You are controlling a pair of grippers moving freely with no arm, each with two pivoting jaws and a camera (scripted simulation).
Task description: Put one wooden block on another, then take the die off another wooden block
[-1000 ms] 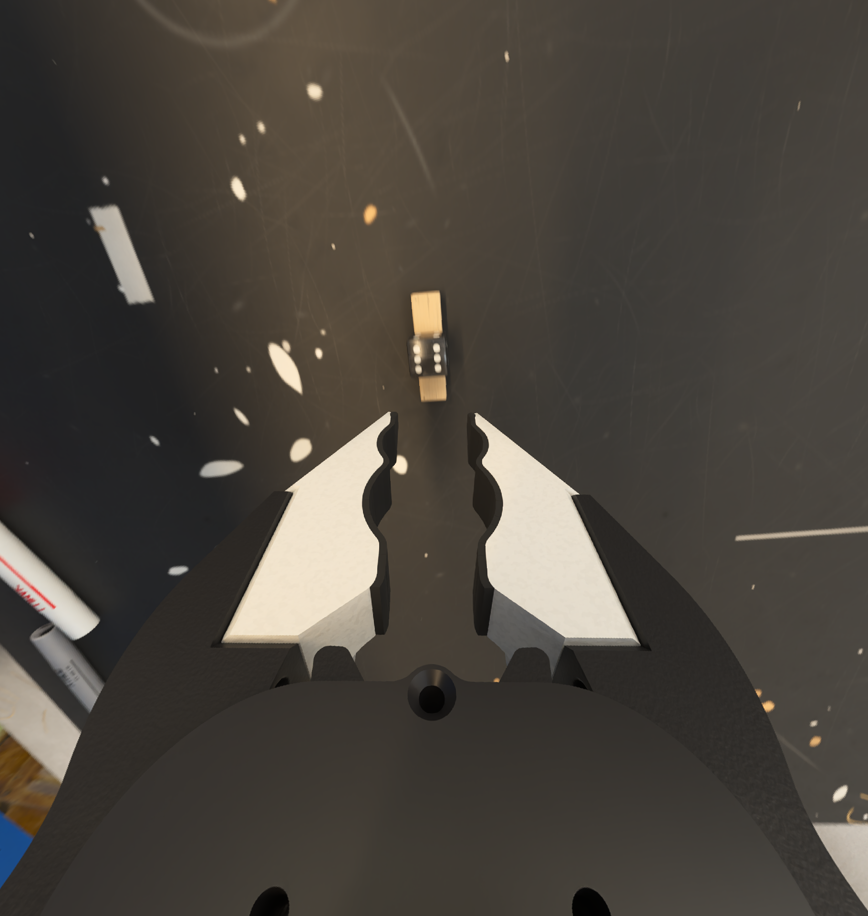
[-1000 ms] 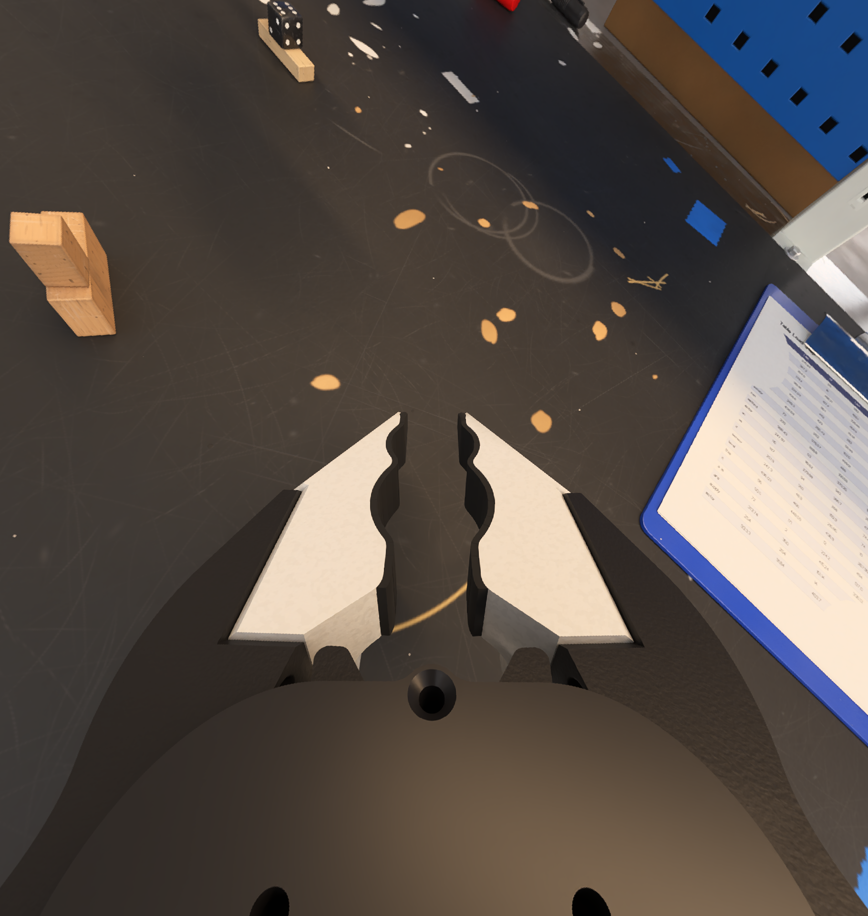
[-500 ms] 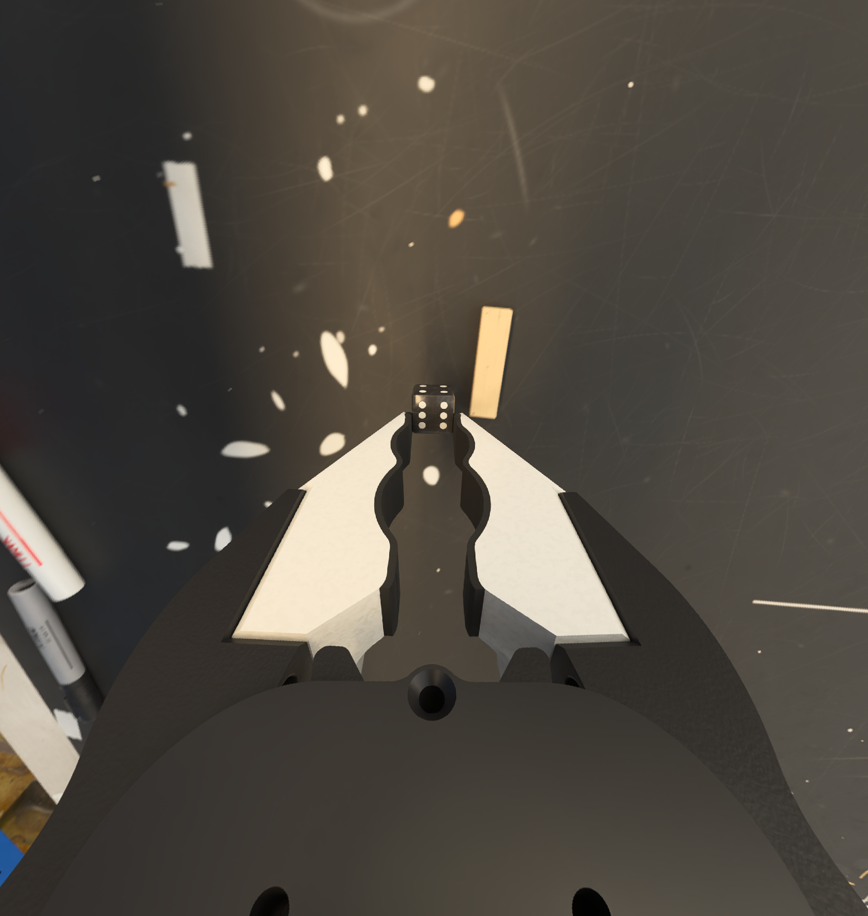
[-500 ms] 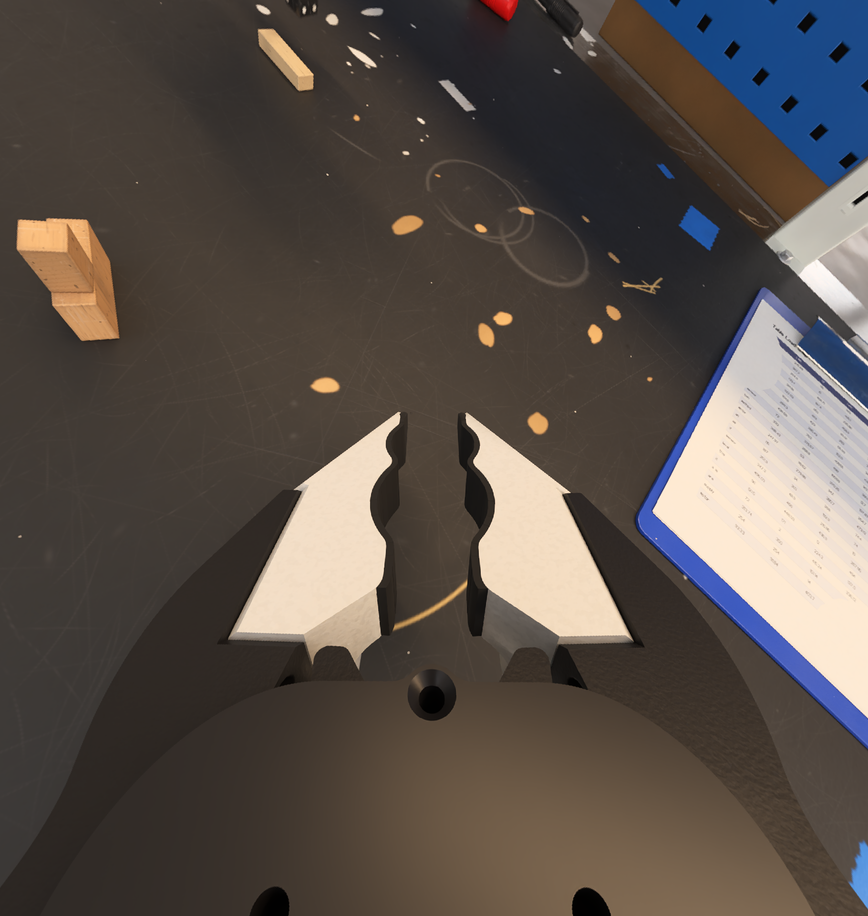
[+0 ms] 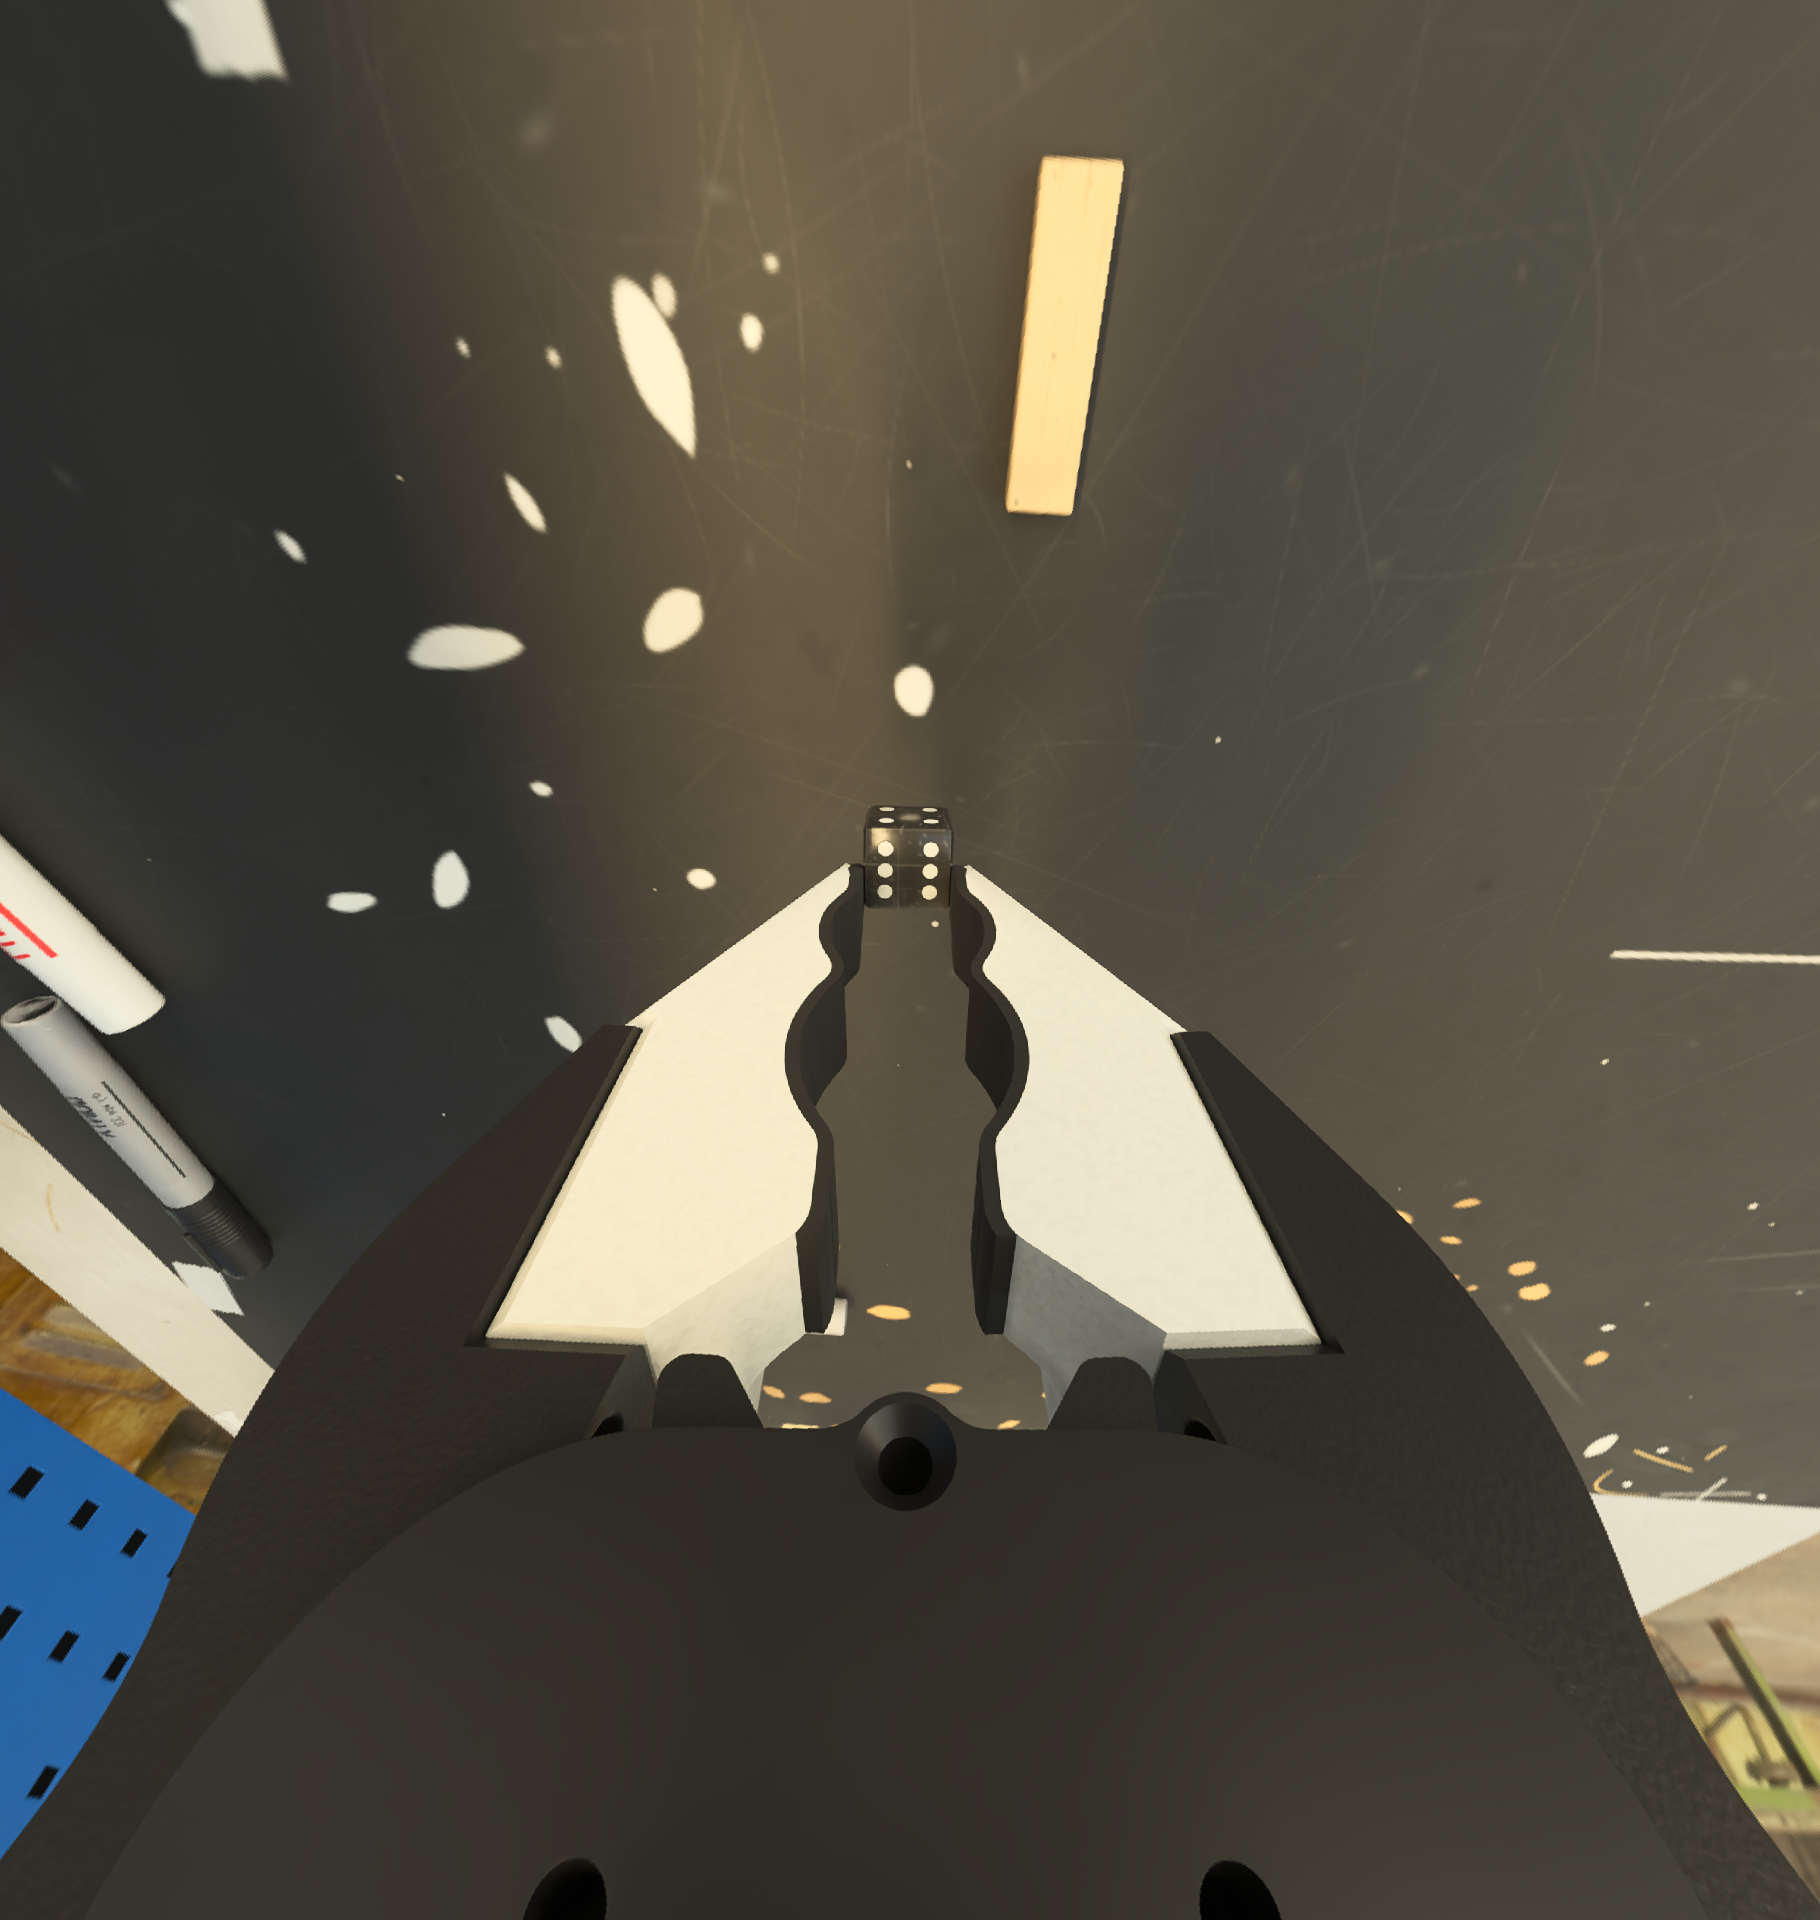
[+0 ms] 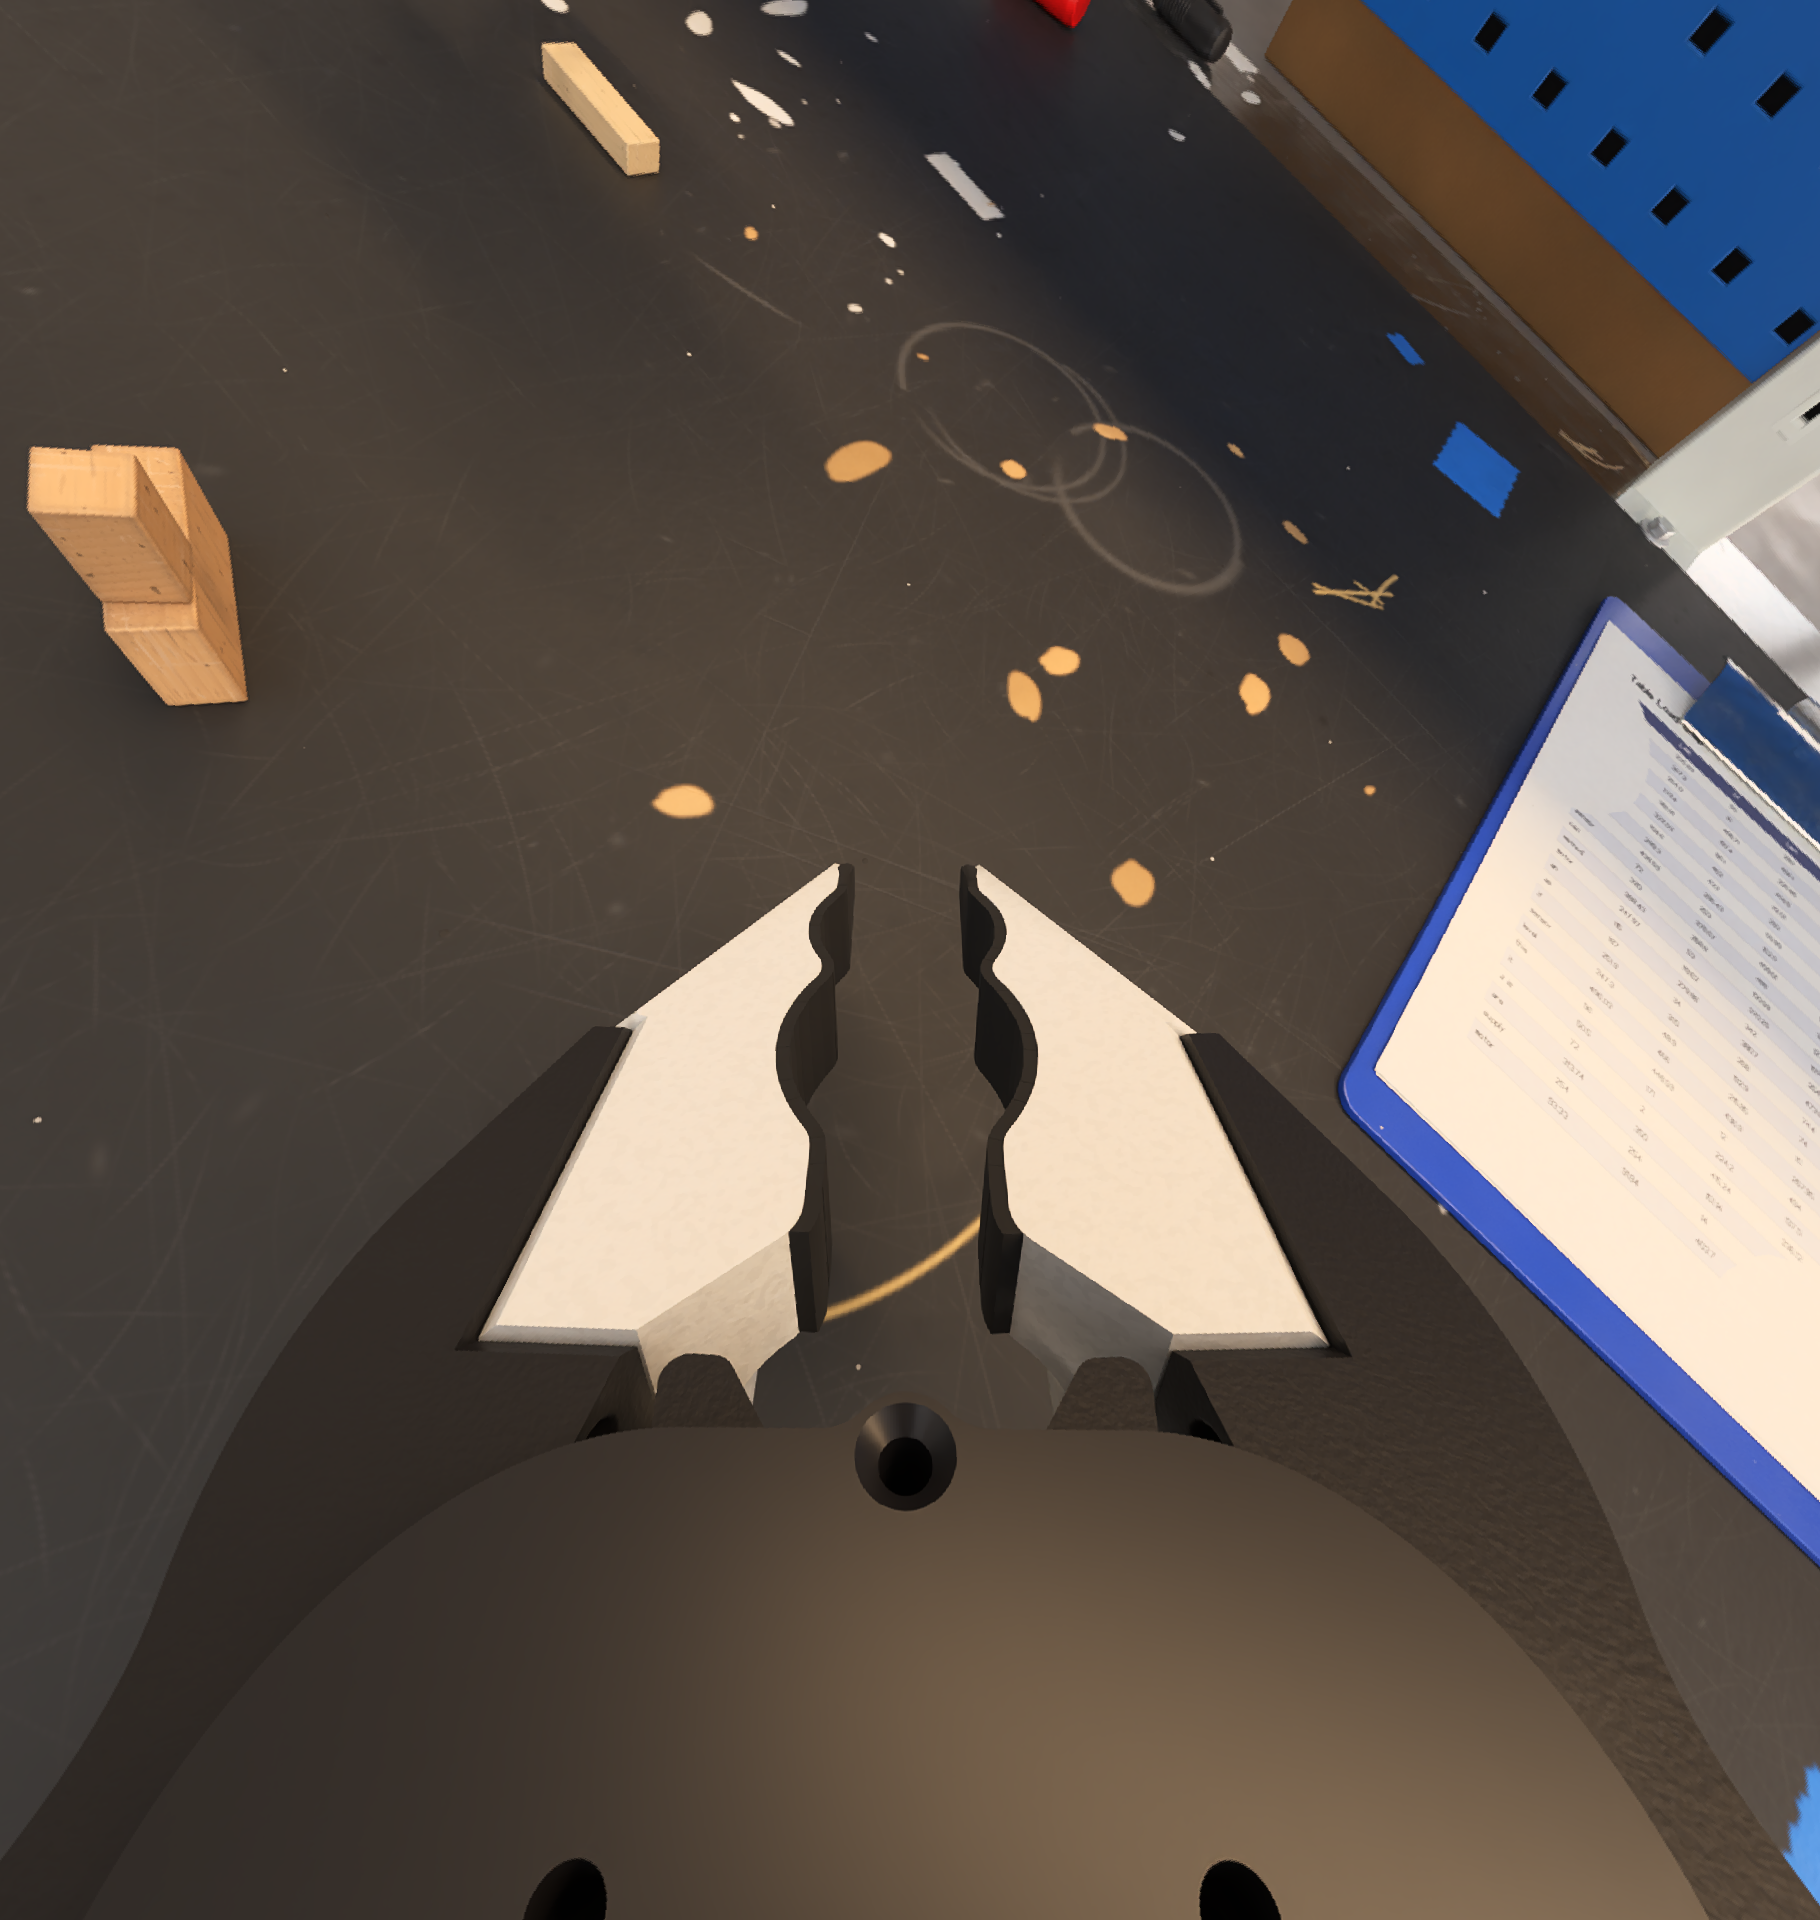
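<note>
Black with white pips, the die [image 5: 907, 857] sits pinched between the tips of the left tongs [image 5: 907, 883], clear of the pale wooden block [image 5: 1064, 335] that lies flat and bare on the dark, scratched table [image 5: 1405, 520] farther ahead. One face of the die shows 6 pips toward the camera. White paint flecks dot the table to the left of the die.

At the left edge of the left wrist view lie 2 markers: a white one with red print [image 5: 38, 925] and a grey one with a black end [image 5: 132, 1138], both bearing small lettering. A blue pegboard [image 5: 33, 1538] fills the lower-left corner.

The right tongs [image 6: 907, 883] hang released over bare table, a narrow gap between the tips and nothing in it. To their left, 2 wooden blocks stand as a stack [image 6: 142, 571], the upper one set crosswise on the lower. The pale block [image 6: 600, 106] appears again at the top of this view, well apart from the stack. A blue clipboard [image 6: 1508, 1247] carrying a printed table sheet lies at right.
</note>
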